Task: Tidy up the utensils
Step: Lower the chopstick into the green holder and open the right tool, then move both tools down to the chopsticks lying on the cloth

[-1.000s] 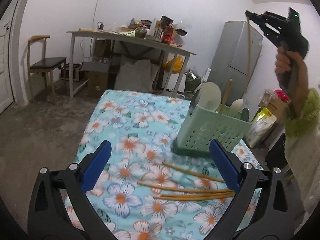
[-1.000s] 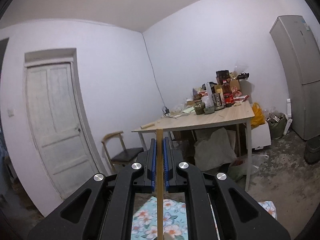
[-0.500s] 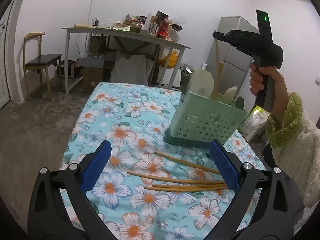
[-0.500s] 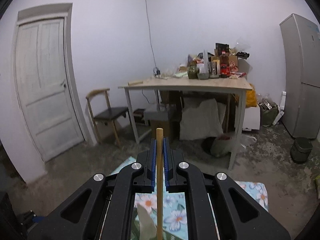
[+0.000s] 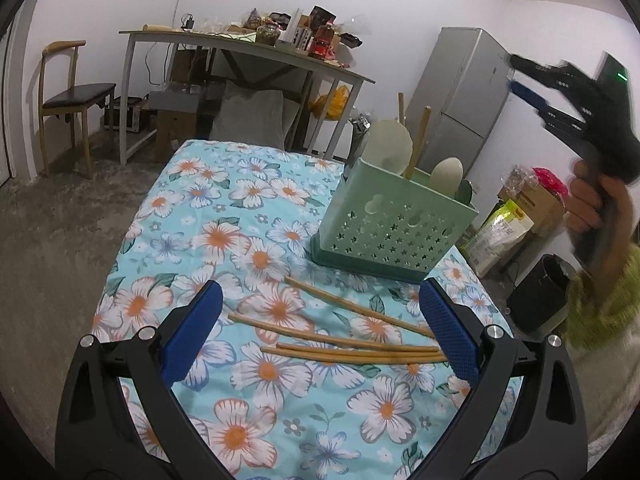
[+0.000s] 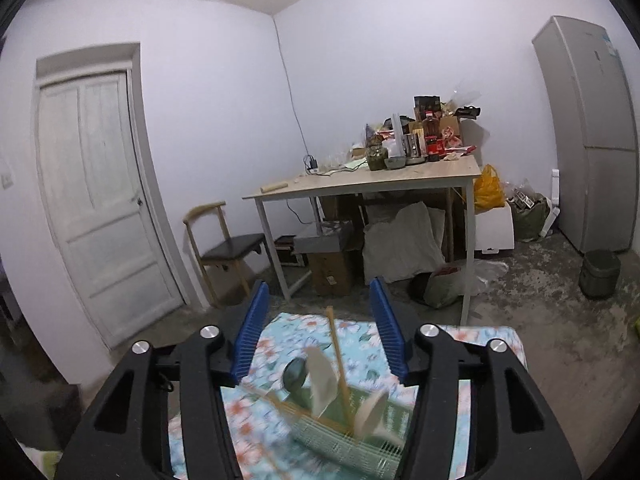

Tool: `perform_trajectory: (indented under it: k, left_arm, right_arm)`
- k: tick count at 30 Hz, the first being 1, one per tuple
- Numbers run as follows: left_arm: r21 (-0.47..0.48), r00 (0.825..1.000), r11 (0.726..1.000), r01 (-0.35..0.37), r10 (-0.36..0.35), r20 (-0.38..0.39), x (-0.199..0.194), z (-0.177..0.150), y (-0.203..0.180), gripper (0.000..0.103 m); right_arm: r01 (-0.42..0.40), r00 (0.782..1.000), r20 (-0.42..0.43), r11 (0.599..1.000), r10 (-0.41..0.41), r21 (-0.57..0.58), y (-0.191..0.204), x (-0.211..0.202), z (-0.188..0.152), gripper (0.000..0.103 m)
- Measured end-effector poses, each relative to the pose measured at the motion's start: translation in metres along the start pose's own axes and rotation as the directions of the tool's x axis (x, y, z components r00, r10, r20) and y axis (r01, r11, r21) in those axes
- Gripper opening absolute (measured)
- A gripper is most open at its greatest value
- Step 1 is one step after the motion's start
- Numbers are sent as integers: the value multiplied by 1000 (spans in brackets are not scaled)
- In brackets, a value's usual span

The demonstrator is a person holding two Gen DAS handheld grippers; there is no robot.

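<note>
A green perforated utensil basket (image 5: 390, 232) stands on the floral tablecloth (image 5: 224, 240). It holds pale spoons (image 5: 387, 142) and two upright chopsticks (image 5: 418, 140). Several loose chopsticks (image 5: 340, 340) lie on the cloth in front of it. My left gripper (image 5: 320, 332) is open and empty, low over those loose chopsticks. My right gripper (image 6: 322, 328) is open and empty, raised above the basket (image 6: 344, 436), with a chopstick (image 6: 338, 356) standing in it below the fingers. The right gripper also shows blurred at the upper right of the left wrist view (image 5: 568, 92).
Beyond the cloth-covered table stand a cluttered wooden table (image 5: 248, 52), a chair (image 5: 76, 92), a grey fridge (image 5: 460, 92) and bags on the floor (image 5: 504, 232). A white door (image 6: 96, 200) is at the left wall.
My right gripper opened and let go of the chopstick, which now stands in the basket. It then drew up and to the right. My left gripper stayed open, shifting slightly.
</note>
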State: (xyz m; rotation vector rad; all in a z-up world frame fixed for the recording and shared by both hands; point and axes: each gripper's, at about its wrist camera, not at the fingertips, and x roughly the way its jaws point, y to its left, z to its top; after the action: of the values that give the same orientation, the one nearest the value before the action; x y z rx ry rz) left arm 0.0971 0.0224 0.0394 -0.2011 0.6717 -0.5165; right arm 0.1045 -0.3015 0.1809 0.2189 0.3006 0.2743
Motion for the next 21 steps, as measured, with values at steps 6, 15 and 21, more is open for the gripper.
perform_trajectory:
  k: [6, 15, 21]
  left_arm:
    - [-50, 999, 999, -12, 10, -53, 5, -12, 6, 95]
    - [-172, 988, 984, 54, -78, -135, 24, -35, 13, 84]
    - [-306, 972, 946, 107, -165, -168, 47, -51, 23, 50]
  right_arm:
    - [-37, 994, -94, 991, 49, 127, -3, -37, -65, 69]
    - [98, 941, -336, 926, 33, 364, -21, -28, -186, 70]
    - [101, 925, -374, 910, 62, 401, -24, -27, -200, 70]
